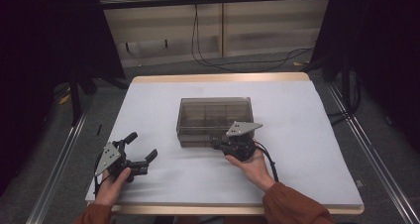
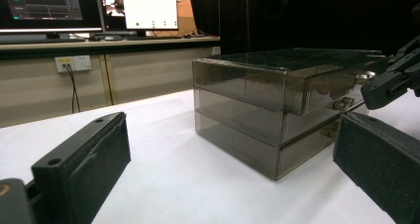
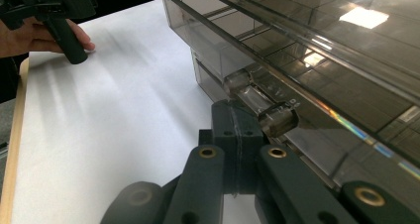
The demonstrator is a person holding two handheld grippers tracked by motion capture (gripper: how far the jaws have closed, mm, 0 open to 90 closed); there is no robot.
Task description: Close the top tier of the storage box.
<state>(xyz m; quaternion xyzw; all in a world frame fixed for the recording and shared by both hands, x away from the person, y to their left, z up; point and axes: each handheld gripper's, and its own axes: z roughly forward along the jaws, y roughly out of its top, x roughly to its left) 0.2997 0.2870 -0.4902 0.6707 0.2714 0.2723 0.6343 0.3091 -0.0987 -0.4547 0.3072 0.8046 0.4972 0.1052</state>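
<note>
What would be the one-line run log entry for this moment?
left tool: open, idle on table | right tool: shut, at handle of smoky clear plastic drawer box

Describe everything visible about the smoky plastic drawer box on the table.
The drawer box is a low rectangular case of smoke-tinted see-through plastic with stacked drawers, each with a clear handle. The top drawer shows inner dividers. It sits flat near the middle of the white table, drawer fronts toward the person. The right gripper, jaws together, is at its front just under a handle; whether it touches is unclear. The left gripper stands apart, jaws open.
</note>
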